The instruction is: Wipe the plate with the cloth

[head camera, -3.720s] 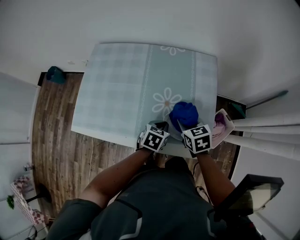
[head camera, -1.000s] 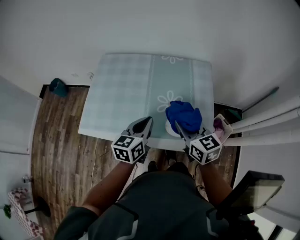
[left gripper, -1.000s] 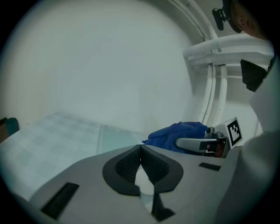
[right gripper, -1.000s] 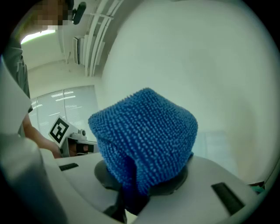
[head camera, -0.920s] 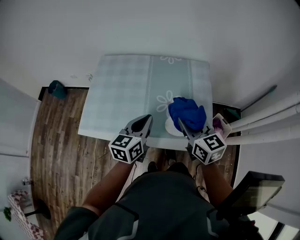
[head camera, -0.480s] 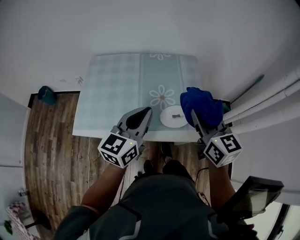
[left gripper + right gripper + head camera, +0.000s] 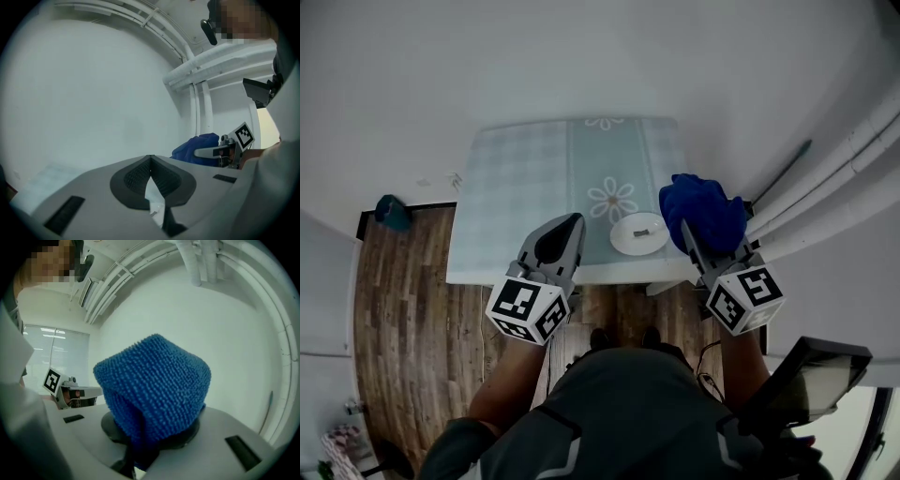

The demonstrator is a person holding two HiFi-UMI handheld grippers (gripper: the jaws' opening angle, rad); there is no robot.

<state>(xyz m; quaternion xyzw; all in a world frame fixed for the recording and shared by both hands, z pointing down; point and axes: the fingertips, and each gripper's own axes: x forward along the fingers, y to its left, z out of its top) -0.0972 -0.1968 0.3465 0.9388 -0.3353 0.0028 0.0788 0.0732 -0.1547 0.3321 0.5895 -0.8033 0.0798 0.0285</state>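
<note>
A white plate (image 7: pixel 639 233) lies on the checked tablecloth (image 7: pixel 516 197) near the table's front edge, beside a daisy print. My right gripper (image 7: pixel 686 228) is shut on a bunched blue cloth (image 7: pixel 703 211), held up to the right of the plate and clear of it. In the right gripper view the blue cloth (image 7: pixel 154 385) fills the jaws and hides their tips. My left gripper (image 7: pixel 565 230) hangs left of the plate, raised, shut with nothing in it. The left gripper view faces the white wall, with the blue cloth (image 7: pixel 197 147) at its right.
White pipes (image 7: pixel 853 141) run along the wall at the right, with a dark stick (image 7: pixel 783 169) leaning nearby. A teal object (image 7: pixel 392 212) lies on the wooden floor (image 7: pixel 403 309) to the left. A dark screen (image 7: pixel 806 375) sits at the lower right.
The blue cloth has come off the plate and moved up and to the right in my right gripper, leaving the plate bare. My left gripper has drawn back from the plate and risen.
</note>
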